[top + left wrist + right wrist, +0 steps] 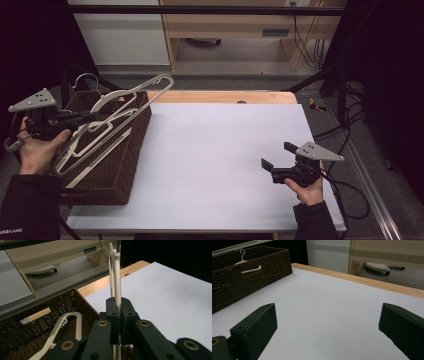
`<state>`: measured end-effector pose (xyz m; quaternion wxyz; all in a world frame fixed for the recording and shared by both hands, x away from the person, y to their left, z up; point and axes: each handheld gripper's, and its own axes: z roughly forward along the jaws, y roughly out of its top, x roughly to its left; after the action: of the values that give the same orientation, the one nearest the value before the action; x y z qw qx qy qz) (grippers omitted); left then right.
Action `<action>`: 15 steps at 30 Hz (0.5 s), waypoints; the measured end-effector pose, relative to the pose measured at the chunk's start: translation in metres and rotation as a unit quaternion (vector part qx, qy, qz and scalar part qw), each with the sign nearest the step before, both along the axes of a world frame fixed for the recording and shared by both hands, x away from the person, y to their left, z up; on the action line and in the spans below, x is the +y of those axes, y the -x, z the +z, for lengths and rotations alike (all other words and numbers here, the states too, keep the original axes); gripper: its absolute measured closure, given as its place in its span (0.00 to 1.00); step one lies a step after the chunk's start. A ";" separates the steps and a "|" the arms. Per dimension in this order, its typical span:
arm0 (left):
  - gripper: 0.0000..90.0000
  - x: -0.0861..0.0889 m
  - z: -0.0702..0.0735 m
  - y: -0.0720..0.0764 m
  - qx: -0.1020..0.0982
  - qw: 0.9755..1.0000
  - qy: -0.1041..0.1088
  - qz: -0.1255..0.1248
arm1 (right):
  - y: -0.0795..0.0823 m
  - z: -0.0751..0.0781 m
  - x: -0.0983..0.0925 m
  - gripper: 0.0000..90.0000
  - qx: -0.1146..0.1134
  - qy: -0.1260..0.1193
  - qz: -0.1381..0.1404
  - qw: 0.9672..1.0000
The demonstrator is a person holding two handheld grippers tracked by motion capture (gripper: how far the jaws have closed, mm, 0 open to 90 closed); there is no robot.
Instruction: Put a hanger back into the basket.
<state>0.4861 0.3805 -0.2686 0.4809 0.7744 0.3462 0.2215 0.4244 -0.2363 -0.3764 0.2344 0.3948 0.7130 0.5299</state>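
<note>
The left gripper [82, 118] has its jaws pinched hard on a thin bar of a cream hanger [131, 98], lifted over the brown wicker basket [117, 170] at the left edge of the table [225, 150]. In the left gripper view the bar runs straight up between the 2 black pads [113, 308], seen edge-on, with its far end out over the white sheet. From the high view the hanger slants up and to the right, its upper end past the basket's far corner and its wire hook [86, 79] toward the back. More hangers [82, 150] lie in the basket under it (at least 2, though they overlap too much to count surely).

The right gripper [278, 161] hovers low over the right side of the table, jaws spread wide with nothing between them.

The step in hand looks like carrying the hanger out of the basket onto the sheet. To do it well, I'd keep the grip firm, since a thin bar can swivel in the pads. Raise the low end clear of the basket rim and the other hangers before swinging across, so nothing snags. The waiting right gripper could take the far end to steady it.
</note>
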 end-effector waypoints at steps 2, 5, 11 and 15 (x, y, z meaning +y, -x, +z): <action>0.96 0.007 -0.004 -0.004 0.005 1.000 -0.004 0.006 | 0.000 0.000 0.000 0.02 0.000 0.000 0.000 1.000; 0.96 0.017 -0.011 -0.009 0.013 1.000 -0.009 0.012 | 0.000 0.000 0.000 0.02 0.000 0.001 0.000 1.000; 0.96 0.038 -0.020 -0.011 0.021 0.999 -0.018 0.029 | -0.001 -0.002 0.001 0.03 0.003 0.004 0.001 1.000; 0.96 0.054 -0.024 -0.010 0.022 0.999 -0.010 0.037 | -0.001 -0.002 0.003 0.02 0.004 0.002 0.000 1.000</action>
<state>0.4962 0.4347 -0.2924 0.4567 0.7706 0.3832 0.2253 0.4257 -0.2337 -0.3785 0.2325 0.3963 0.7149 0.5270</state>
